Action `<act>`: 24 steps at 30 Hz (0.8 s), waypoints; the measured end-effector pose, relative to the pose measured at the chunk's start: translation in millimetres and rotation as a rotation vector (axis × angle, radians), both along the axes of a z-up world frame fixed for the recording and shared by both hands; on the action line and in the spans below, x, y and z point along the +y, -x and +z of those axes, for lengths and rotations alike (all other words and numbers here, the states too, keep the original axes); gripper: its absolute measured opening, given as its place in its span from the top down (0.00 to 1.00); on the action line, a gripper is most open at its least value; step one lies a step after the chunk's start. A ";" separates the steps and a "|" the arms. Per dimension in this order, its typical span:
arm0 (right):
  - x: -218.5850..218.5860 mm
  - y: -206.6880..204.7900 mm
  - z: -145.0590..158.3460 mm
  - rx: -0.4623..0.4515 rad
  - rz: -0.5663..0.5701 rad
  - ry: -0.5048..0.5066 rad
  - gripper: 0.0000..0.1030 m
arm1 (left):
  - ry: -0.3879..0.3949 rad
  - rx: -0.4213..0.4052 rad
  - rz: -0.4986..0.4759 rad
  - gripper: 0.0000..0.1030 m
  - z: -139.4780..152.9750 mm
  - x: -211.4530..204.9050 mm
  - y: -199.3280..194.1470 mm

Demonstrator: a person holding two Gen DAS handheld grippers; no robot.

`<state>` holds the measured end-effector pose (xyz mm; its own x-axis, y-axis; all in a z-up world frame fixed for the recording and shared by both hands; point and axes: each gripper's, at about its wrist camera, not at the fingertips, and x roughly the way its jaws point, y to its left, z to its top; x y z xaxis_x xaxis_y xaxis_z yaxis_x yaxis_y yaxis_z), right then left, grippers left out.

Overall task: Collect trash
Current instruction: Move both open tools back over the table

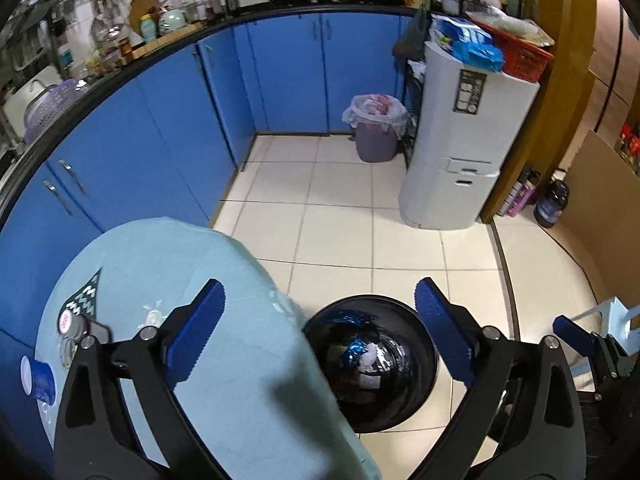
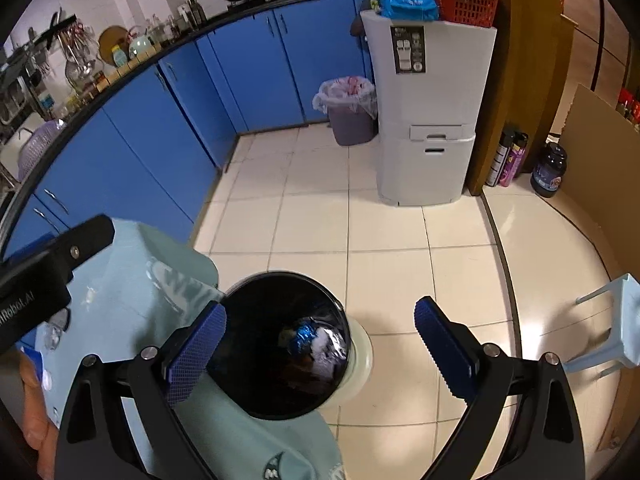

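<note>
Both tools spread wide, empty — left tool (image 1: 320,328) and right tool (image 2: 320,340) over black bin (image 1: 416,392) on floor by tabletop (image 1: 160,264) edge. Blue cup (image 1: 38,380) at tabletop's left edge — nearer left tool.

A round black bin (image 1: 372,364) stands upright on the pale floor tiles, just beside the edge of a table draped in light blue cloth (image 1: 200,280). Its mouth is open (no lid on it), and the inside is glossy black. At the bottom lies trash (image 2: 316,340): crumpled shiny blue foil, white scraps and clear plastic film.
</note>
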<state>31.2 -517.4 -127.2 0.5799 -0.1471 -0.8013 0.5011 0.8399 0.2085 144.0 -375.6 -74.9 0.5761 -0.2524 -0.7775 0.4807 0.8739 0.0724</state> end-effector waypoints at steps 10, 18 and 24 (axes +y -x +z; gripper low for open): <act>77.1 -28.5 20.2 -0.059 0.246 0.050 0.10 | 0.017 -0.025 0.164 0.03 14.1 97.4 -8.5; 155.3 -62.0 22.1 -0.001 0.444 0.029 0.10 | 0.006 -0.009 0.348 0.03 12.1 200.7 -19.2; 211.3 -83.0 28.7 0.000 0.549 0.049 0.10 | 0.001 0.003 0.522 0.03 4.2 288.2 -20.8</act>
